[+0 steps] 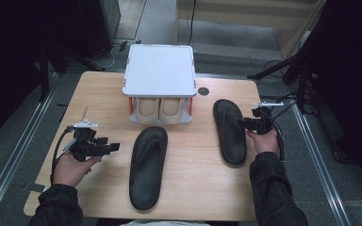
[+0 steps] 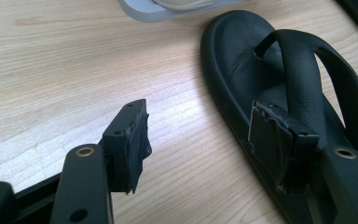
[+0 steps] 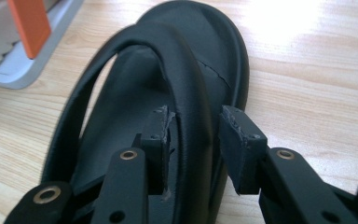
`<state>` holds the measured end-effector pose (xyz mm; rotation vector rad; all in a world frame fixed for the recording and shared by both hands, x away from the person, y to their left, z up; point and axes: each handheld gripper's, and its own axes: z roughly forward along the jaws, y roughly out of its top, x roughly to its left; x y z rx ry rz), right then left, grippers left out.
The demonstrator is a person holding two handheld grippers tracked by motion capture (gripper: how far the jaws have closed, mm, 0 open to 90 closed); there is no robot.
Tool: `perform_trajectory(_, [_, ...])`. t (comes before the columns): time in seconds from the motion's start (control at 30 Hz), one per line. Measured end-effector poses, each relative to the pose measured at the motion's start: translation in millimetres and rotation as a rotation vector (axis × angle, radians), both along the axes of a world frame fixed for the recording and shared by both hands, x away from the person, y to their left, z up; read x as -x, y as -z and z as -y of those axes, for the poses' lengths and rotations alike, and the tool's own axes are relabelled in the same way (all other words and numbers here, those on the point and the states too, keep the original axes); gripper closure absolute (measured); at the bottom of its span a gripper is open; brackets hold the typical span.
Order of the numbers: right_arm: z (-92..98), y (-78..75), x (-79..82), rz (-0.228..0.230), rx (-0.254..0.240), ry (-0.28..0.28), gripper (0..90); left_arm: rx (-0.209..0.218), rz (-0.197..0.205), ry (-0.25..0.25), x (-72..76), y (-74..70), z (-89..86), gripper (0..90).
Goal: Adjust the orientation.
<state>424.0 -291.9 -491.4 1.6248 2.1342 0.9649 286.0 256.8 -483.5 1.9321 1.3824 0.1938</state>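
Observation:
Two black flip-flop sandals lie on the wooden table [image 1: 193,183]. The left sandal [image 1: 147,165] lies in the middle, toe toward the rack. My left gripper [image 1: 114,147] hovers just left of it, open, with only bare wood between its jaws [image 2: 200,121]; that sandal [image 2: 242,56] shows past the right jaw. The right sandal [image 1: 229,132] lies at the right, and my right gripper [image 1: 242,123] reaches it from its right side. In the right gripper view the jaws [image 3: 196,116] straddle its strap [image 3: 186,70]. The gripper is open, with a gap at the right pad.
A white shoe rack [image 1: 159,70] stands at the table's back centre, with a pair of beige shoes [image 1: 159,109] under its top shelf. Its orange post [image 3: 28,23] and grey base are close to the right sandal's toe. A round hole [image 1: 203,91] sits beside the rack.

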Motion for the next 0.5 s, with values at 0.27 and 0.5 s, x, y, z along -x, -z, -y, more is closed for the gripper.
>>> perform_trajectory(0.27, [-0.2, 9.3, -5.6, -0.037, -0.005, 0.001, 67.4, 0.000, -0.003, -0.002, 0.8, 0.6, -0.2, 38.0])
perform_trajectory(0.5, [-3.2, 9.0, -6.3, -0.044, 0.004, -0.002, 72.8, 0.002, -0.007, 0.002, 0.3, 1.0, 0.1, 37.9])
